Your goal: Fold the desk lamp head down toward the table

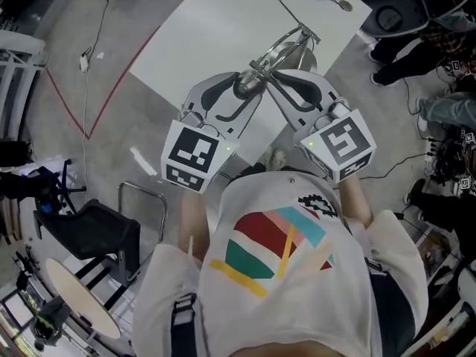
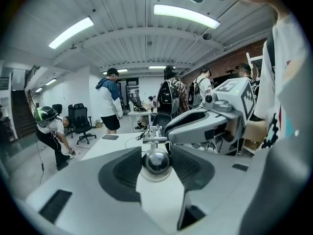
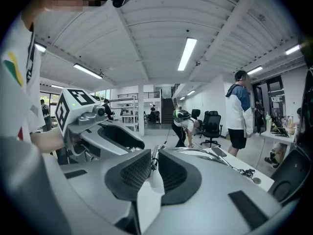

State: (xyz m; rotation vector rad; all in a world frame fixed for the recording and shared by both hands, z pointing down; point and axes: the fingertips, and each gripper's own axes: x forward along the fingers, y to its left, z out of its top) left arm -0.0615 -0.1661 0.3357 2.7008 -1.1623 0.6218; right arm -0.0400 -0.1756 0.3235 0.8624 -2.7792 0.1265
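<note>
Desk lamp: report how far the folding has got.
Done: both grippers are on the desk lamp. In hand: left gripper grips its chrome ball joint; right gripper is shut on a thin rod. Left: the fold itself; the lamp head looks raised above the table.

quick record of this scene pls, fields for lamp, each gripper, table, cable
lamp: metal desk lamp, near the table's front edge
left gripper: left gripper closed on the lamp's shiny round knob
right gripper: right gripper shut on the lamp's thin metal rod
table: white table, otherwise bare except the cable
cable: dark cable curving from the lamp toward the far corner
</note>
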